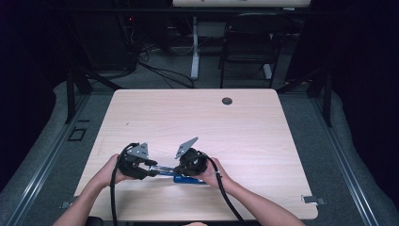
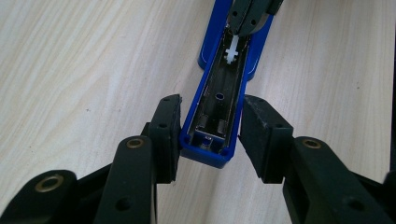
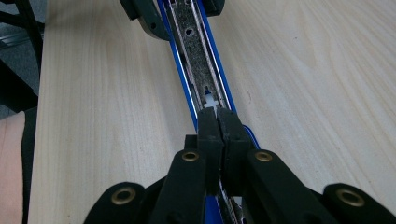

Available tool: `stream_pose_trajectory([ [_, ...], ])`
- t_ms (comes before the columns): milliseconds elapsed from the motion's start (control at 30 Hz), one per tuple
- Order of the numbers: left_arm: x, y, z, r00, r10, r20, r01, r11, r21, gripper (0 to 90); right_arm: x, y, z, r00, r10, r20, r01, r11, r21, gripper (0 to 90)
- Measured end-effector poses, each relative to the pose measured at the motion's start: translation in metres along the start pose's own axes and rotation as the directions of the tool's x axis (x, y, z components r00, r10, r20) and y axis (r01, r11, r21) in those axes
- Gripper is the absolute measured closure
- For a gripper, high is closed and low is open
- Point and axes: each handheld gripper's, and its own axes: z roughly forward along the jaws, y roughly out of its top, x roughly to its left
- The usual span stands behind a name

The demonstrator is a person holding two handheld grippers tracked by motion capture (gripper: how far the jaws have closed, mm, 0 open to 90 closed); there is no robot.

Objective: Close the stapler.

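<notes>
Nothing readable anywhere here, honestly. The blue stapler (image 2: 219,93) carries no brand or lettering that shows, the wooden table (image 1: 197,122) is bare of labels, and neither gripper view turns up any numbers or signs.

Glossy blue plastic stapler (image 2: 212,100) (dull metal channel inside) on matt pale wood table (image 2: 93,60).

Left gripper (image 2: 211,140) straddles the near end of an opened blue stapler (image 2: 219,100) on the wooden table (image 2: 84,60); its 2 jaws flank the channel.
</notes>
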Motion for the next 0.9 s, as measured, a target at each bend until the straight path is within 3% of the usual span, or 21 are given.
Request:
stream_pose_trajectory([
  [300,0.001,-0.001,0.001,0.9999,-0.009,0.005,0.009,0.9995,0.030,52.9,0.000,0.000,-0.001,1.0000,0.000,-0.002,0.000,1.000,-0.004,89.9],
  [567,-0.005,0.006,0.006,1.0000,0.006,0.002,-0.006,0.9989,-0.046,60.6,0.000,0.001,-0.004,1.0000,0.001,-0.009,-0.001,1.000,-0.014,89.8],
  [900,-0.008,0.015,0.010,0.9997,0.021,0.010,-0.020,0.9907,-0.135,63.5,-0.003,0.000,-0.012,0.9999,0.013,-0.001,-0.013,1.000,-0.026,89.8],
])
